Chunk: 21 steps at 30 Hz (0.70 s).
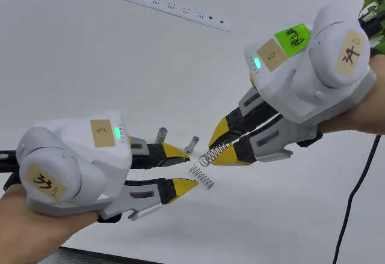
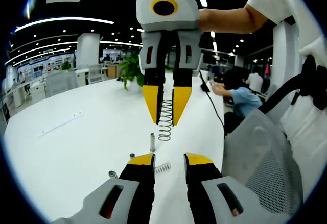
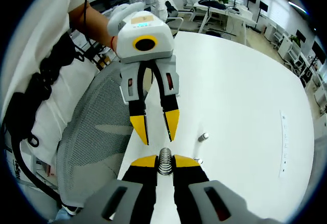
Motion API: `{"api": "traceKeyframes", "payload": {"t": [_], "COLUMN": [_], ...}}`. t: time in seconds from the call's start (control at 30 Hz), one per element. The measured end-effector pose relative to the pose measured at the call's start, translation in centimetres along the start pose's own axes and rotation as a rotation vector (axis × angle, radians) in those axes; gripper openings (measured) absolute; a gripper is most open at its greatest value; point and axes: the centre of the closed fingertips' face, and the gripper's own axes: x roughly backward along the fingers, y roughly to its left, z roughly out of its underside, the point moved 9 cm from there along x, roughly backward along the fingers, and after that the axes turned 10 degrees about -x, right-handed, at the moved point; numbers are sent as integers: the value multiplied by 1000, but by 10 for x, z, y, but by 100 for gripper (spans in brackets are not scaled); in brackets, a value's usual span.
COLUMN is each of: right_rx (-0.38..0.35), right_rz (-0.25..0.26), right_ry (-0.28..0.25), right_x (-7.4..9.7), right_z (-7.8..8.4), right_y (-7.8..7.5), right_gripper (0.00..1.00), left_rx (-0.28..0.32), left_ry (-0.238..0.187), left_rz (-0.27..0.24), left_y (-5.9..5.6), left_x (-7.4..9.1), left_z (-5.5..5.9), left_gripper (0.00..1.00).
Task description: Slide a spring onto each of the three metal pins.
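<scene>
Head view: right gripper clamps a spring just right of the bare pin. Left gripper gapes empty just left of it, and a spare spring lies near the pin.
Left gripper view: held spring hangs just beside the pin's top.
Right gripper view: we see coils pinched.
We judge this the threading step. Next: align bore over pin tip.

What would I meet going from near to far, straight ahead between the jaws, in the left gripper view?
Loose spring lying flat → upright metal pin → second spring, pinched in the jaws of the right gripper → green plant far behind.
</scene>
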Motion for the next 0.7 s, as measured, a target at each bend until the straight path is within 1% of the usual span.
{"api": "traceKeyframes", "payload": {"t": [0.07,0.2,0.27,0.37,0.47,0.53,0.7], "right_rx": [-14,-37,-53,-67,-71,-71,-81], "right_rz": [16,52,71,95,109,110,115], "right_ry": [4,15,17,31,47,57,81], "right_x": [-1,-2,-3,-9,-13,-17,-25], "right_z": [1,2,3,5,7,7,10], "right_y": [-4,-15,-21,-30,-36,-41,-50], "right_gripper": [12,12,12,12,12,12,12], "left_rx": [1,-2,-9,5,-4,-15,-7], "left_ry": [8,25,20,27,38,38,44], "left_rz": [-6,-29,-44,-64,-77,-83,-89], "left_y": [1,5,7,10,11,12,13], "left_x": [2,9,13,17,22,25,28], "left_z": [2,9,10,15,18,19,22], "left_gripper": [28,32,33,37,41,42,47]}}
